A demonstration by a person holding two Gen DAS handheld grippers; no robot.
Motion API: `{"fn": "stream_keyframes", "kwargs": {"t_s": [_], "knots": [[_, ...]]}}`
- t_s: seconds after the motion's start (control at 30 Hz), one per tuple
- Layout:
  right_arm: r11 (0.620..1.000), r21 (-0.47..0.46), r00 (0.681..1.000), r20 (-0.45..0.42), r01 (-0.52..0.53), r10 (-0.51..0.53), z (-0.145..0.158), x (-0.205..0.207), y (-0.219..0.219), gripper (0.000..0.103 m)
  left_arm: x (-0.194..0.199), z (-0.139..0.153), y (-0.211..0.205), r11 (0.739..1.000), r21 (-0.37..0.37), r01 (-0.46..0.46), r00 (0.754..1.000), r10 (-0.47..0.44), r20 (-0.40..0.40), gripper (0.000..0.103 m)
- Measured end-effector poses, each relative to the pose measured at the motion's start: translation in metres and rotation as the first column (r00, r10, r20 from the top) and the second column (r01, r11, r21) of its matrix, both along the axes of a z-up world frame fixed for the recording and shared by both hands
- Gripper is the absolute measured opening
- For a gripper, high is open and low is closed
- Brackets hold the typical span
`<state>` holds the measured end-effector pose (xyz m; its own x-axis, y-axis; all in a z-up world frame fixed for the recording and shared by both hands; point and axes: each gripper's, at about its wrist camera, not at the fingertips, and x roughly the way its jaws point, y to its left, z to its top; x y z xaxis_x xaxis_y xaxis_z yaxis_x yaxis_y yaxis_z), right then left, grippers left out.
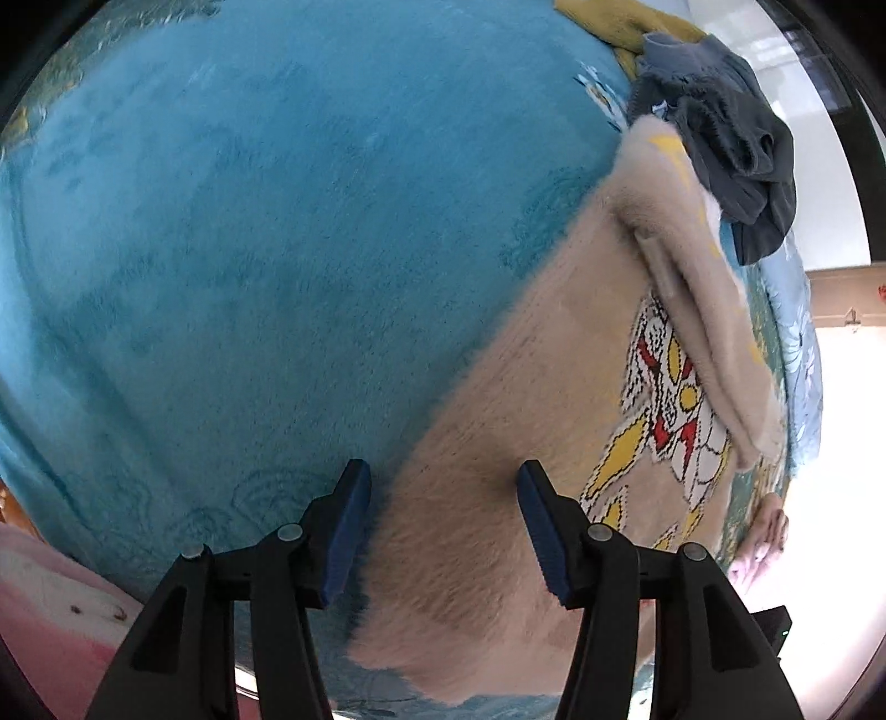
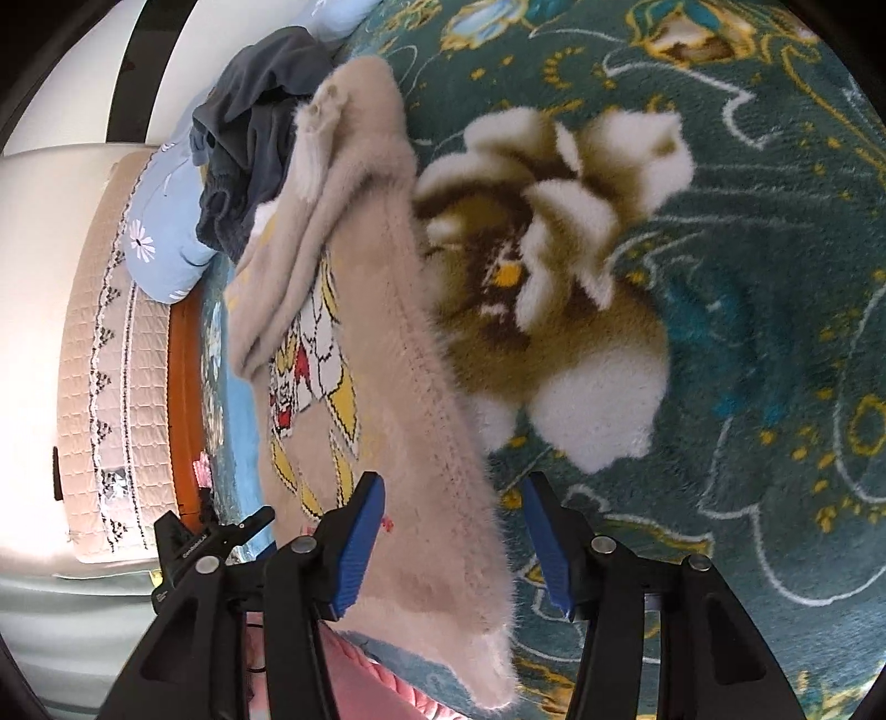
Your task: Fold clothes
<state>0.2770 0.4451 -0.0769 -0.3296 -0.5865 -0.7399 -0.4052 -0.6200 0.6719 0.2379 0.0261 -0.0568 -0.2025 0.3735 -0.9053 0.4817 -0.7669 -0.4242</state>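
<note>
A fuzzy beige sweater (image 1: 498, 415) with a cartoon print lies flat on a teal plush blanket (image 1: 249, 249). One sleeve (image 1: 703, 310) is folded in over the print. My left gripper (image 1: 443, 471) is open just above the sweater's left edge near the hem, one pad over blanket and one over fabric. In the right wrist view the sweater (image 2: 387, 387) runs up the left side. My right gripper (image 2: 451, 482) is open astride the sweater's other edge, pads apart and not pressing. The left gripper's black body (image 2: 210, 537) shows at the lower left.
A crumpled dark grey garment (image 1: 731, 149) (image 2: 249, 122) lies past the sweater's collar, with a mustard cloth (image 1: 609, 27) beyond it. A light blue daisy pillow (image 2: 160, 249), a wooden bed edge (image 2: 183, 387) and a quilted cover (image 2: 99, 332) lie left. A hand (image 1: 758, 543) shows at right.
</note>
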Motion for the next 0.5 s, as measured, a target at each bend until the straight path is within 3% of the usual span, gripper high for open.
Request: {"fn": "stream_keyframes", "kwargs": {"t_s": [0.1,0.17,0.27,0.3,0.33,0.37,0.5], "knots": [[1.000,0.001,1.000,0.000,-0.017,0.017,0.001,0.000,-0.007,0.055,0.001,0.000,0.000,1.000,-0.009,0.005,1.000,-0.005,0.012,0.053],[1.000,-0.001,1.000,0.003,-0.024,0.024,0.001,0.002,-0.011,0.054,0.002,0.001,0.002,1.000,-0.022,0.010,1.000,-0.009,0.026,0.039],[1.000,-0.005,1.000,0.013,-0.022,0.022,0.002,0.005,-0.015,0.042,0.005,0.003,0.004,1.000,-0.024,0.020,0.999,-0.019,0.043,0.030],[1.000,-0.003,1.000,0.016,-0.021,0.021,0.003,0.006,-0.016,0.033,0.005,0.005,0.006,0.999,-0.034,0.032,0.999,-0.031,0.045,0.027],[1.000,-0.007,1.000,0.021,-0.022,0.022,0.004,0.006,-0.017,0.025,0.005,0.007,0.007,0.998,-0.050,0.046,0.998,-0.043,0.047,0.015],[1.000,-0.002,0.999,0.024,-0.028,0.028,0.007,0.005,-0.018,0.012,0.005,0.011,0.009,0.996,-0.068,0.057,0.997,-0.054,0.046,0.010],[0.998,0.013,0.998,0.002,-0.067,0.067,0.028,-0.002,-0.024,0.011,0.006,0.029,0.013,0.990,-0.107,0.095,0.995,-0.093,0.028,0.009]]}}
